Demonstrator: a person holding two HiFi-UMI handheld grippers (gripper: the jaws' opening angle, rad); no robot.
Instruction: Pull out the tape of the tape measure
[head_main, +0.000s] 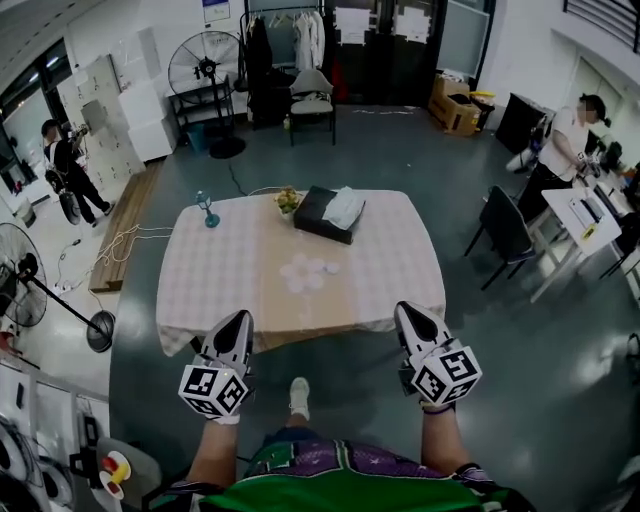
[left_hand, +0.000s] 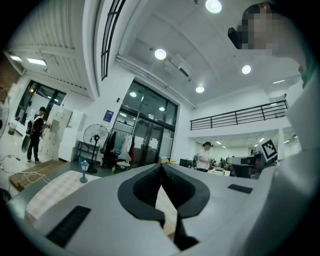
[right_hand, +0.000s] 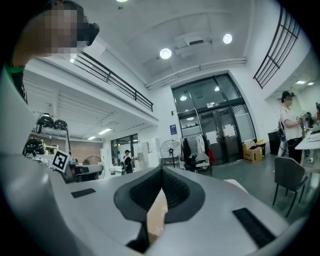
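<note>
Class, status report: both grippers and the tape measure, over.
Left gripper shut, empty. Right gripper shut, empty. Both short of table; tape measure not made out.

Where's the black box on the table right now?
In the head view the black box sits near the far edge of the table, about mid-width, a small yellow object just left of it and the blue lamp farther left.

A tabletop (head_main: 230, 270) was set on a grey floor (head_main: 400, 160). Fans (head_main: 205, 65), chairs (head_main: 312, 100) and round ceiling lights (left_hand: 160, 54) were seen.
</note>
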